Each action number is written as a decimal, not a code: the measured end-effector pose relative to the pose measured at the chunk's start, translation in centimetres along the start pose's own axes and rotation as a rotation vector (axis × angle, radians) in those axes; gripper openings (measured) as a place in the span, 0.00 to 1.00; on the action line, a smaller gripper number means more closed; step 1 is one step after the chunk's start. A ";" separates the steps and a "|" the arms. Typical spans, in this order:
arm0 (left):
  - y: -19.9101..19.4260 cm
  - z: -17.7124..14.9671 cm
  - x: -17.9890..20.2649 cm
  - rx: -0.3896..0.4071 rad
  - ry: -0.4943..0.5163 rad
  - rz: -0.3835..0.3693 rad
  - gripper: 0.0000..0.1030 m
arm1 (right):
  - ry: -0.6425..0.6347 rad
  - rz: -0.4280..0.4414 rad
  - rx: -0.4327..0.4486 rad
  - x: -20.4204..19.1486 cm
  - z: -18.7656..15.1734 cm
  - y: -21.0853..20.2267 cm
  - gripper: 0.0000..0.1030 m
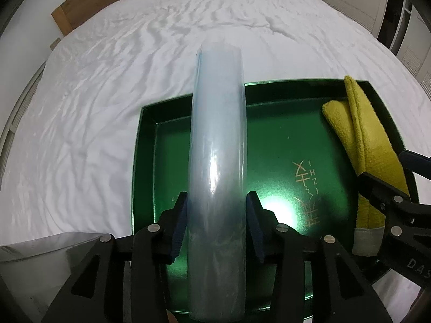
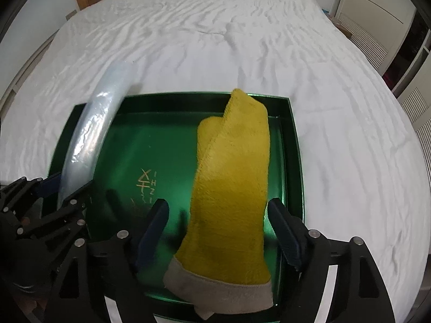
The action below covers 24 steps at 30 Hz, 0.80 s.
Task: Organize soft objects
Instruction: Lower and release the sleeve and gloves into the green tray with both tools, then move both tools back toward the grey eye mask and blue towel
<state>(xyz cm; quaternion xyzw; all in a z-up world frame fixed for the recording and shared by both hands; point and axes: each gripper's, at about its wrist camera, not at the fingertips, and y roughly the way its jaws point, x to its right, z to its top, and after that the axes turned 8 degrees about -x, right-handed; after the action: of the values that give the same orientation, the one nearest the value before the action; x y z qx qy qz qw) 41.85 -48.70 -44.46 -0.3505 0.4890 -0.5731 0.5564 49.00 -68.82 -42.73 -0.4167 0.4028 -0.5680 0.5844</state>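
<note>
A shallow green tray (image 1: 269, 140) (image 2: 150, 145) with gold lettering lies on the white bed. My left gripper (image 1: 216, 226) is shut on a long pale-blue plastic roll (image 1: 218, 140) and holds it over the tray's left half; the roll also shows in the right wrist view (image 2: 94, 132). A yellow oven mitt (image 2: 234, 177) with a grey cuff lies in the tray's right side and also shows in the left wrist view (image 1: 361, 134). My right gripper (image 2: 216, 231) is open, its fingers on either side of the mitt without touching it.
The white wrinkled bed sheet (image 2: 215, 40) spreads all around the tray. A wooden headboard (image 1: 89, 2) stands at the far end. White cupboard doors (image 2: 377, 8) stand at the far right.
</note>
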 end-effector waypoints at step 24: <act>-6.5 -3.1 -0.3 0.079 -0.048 -0.083 0.63 | -0.015 -0.229 0.125 -1.7 -3.8 -8.8 0.84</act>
<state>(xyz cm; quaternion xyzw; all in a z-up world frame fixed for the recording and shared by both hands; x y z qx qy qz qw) 37.09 -48.51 -39.09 -0.3618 0.4376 -0.6061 0.5570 42.50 -67.29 -35.70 -0.4269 0.3121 -0.6519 0.5435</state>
